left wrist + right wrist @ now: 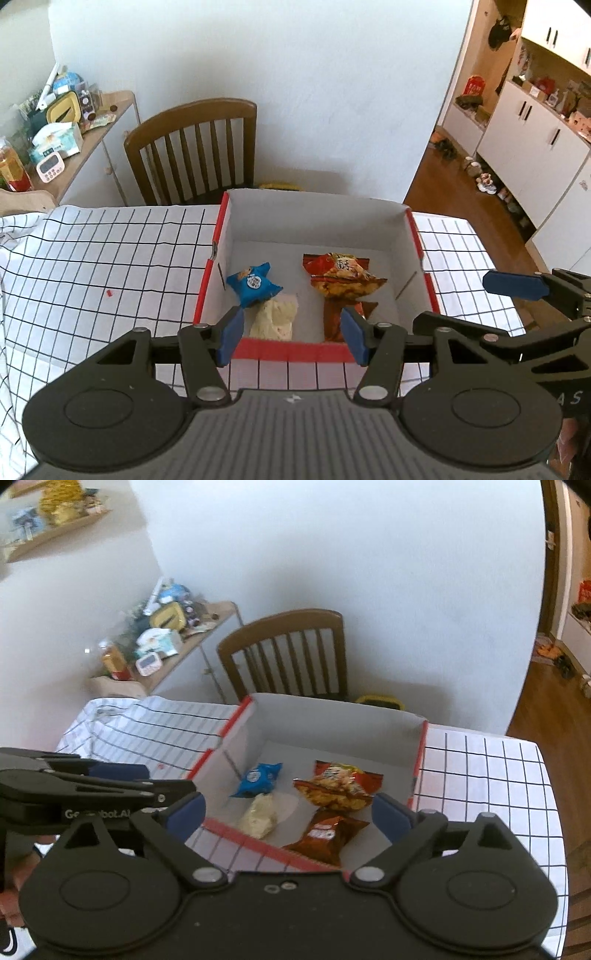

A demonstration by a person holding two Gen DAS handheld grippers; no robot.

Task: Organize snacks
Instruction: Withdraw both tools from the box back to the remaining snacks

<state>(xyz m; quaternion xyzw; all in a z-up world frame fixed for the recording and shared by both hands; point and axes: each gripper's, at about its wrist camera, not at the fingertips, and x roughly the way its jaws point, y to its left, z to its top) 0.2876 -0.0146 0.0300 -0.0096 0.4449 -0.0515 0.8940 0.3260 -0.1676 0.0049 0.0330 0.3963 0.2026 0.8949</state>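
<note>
Four snack packets lie inside the red-edged cardboard box (402,243) at the centre of both views: a blue cookie packet (254,283) at the left, a pale cream packet (275,319) just below it, an orange-red chip bag (345,278) at the right, and a dark red-brown packet (327,834) touching the chip bag's lower edge. The box sits on the counter, covered by a white grid-pattern cloth (110,251).

The left hand-held gripper (291,336) hangs at the lower middle of its own frame, over the box's near wall, its blue pads apart with nothing between them. The right hand-held gripper (290,814) likewise stands wide apart and empty above the near wall, the packets showing through the gap.

Judging by this, the placing step looks finished: every snack in view is already in the box, and no loose packet shows on the cloth. The next move calls for either finding any snack outside these views or tidying the overlapping red packets, which would need a low, careful reach past the box wall.
</note>
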